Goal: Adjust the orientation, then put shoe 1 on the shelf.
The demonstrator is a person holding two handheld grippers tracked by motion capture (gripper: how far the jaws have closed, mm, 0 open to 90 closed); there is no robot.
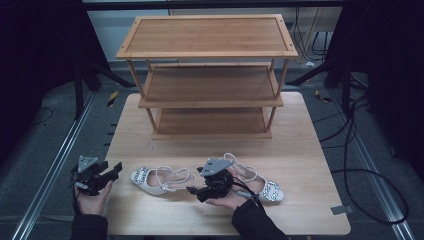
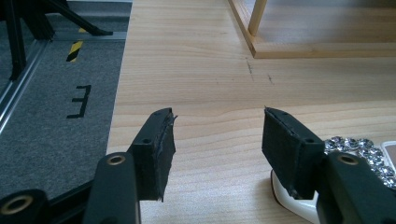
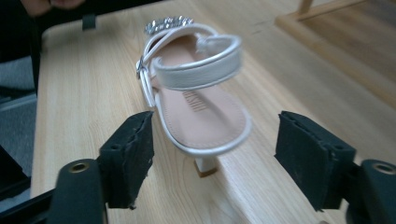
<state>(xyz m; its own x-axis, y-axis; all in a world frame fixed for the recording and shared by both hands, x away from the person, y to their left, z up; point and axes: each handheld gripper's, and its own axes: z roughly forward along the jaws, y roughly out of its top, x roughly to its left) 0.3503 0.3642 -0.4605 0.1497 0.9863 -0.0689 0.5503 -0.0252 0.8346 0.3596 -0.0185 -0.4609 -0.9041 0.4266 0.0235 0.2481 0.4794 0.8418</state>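
Low in the frame, the right gripper [image 1: 192, 190], jaws spread and empty, faces the heel of the left sandal [image 1: 162, 180], whose long axis runs left-right on the desk [image 1: 300, 150], while the left gripper [image 1: 117, 167], also spread, waits by its toe

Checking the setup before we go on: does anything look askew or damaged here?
The two sandals lie toe-outward, heels facing each other, not as a matched pair. The left claw has a frayed pad. The shelf rack stands straight.
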